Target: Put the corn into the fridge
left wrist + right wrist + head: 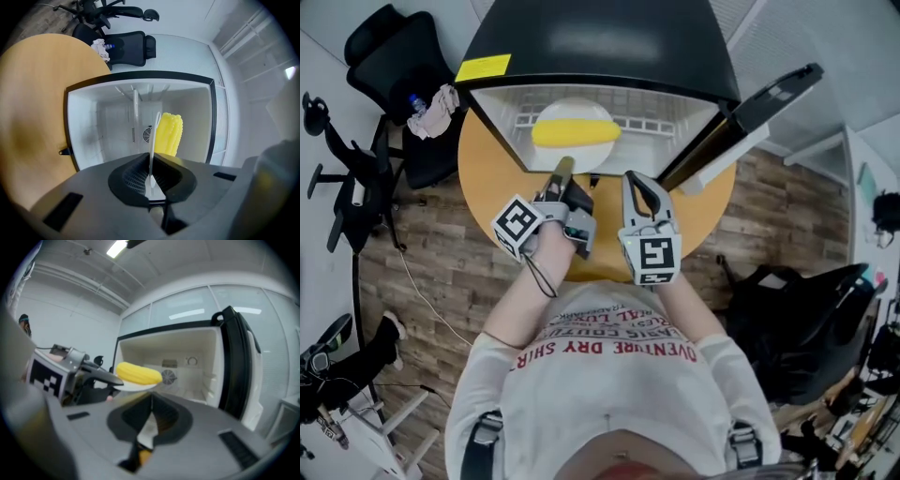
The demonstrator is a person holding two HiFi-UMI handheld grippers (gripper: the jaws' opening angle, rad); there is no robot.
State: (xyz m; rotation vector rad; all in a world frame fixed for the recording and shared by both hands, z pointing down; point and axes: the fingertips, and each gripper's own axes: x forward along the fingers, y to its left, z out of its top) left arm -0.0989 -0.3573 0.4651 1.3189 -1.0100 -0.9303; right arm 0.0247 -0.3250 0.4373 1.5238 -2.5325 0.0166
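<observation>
Wears white short-sleeved T-shirt [619,398], red lettering, dark shoulder straps [483,439]; carries black-and-white marker cubes [517,225] behind jaws of left gripper [565,169], right gripper [634,180].

worktop [483,183]: round, tan wood | chair [389,47]: black, just beyond worktop's far left edge | cloth [441,111], bottle [416,101]: on chair seat | floor [441,234]: wood planks

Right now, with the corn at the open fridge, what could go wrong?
1. The left gripper pinches only the thin rim of the round white plate. The yellow corn cob lying on it could roll off if the plate tilts.
2. The open black fridge door stands close beside the shut, empty right gripper, which could bump it.
</observation>
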